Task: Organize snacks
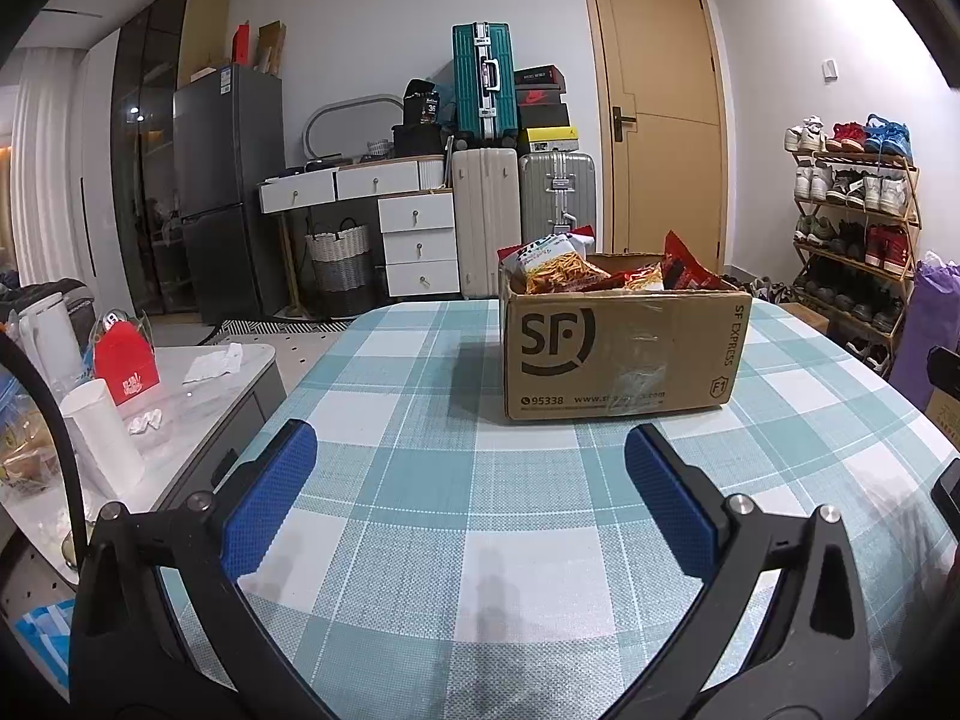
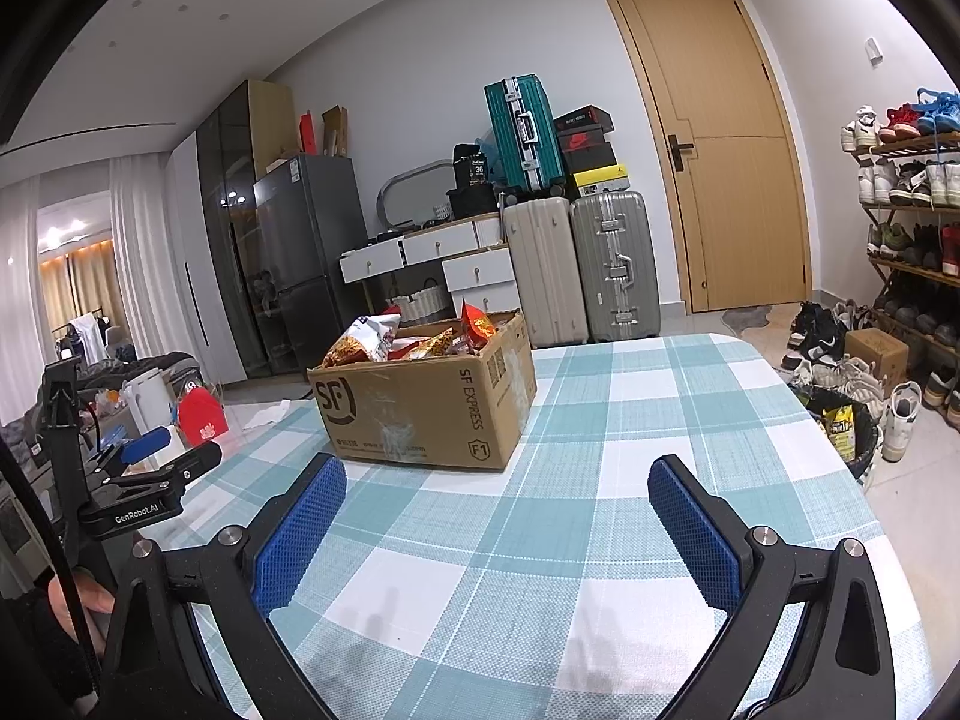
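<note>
A table (image 1: 420, 360) covered in a teal-and-white checked cloth fills the foreground of both views. Behind it is a lived-in room: a tan door (image 1: 660, 108), three suitcases (image 1: 483, 84) stacked and standing against the white wall, white drawers (image 1: 417, 240), a dark fridge (image 1: 228, 180), and a shoe rack (image 1: 852, 210) full of sneakers on the right. A low side table (image 1: 228, 372) to the left holds a red carton (image 1: 126, 363) and a white cup (image 1: 102, 444).

A cardboard box (image 1: 618, 348) printed "SF" sits on the far half of the table, top open, packed with snack bags (image 1: 564, 270) that poke above its rim. Its long side faces the left wrist camera, running left to right; from the right wrist view it sits turned, one corner nearest.

The left gripper (image 1: 471, 450) hovers over bare cloth near the box, blue pads (image 1: 270, 504) spread wide, holding nothing. The right gripper (image 2: 498, 480) is likewise spread and empty, with the box ahead to its left.
</note>
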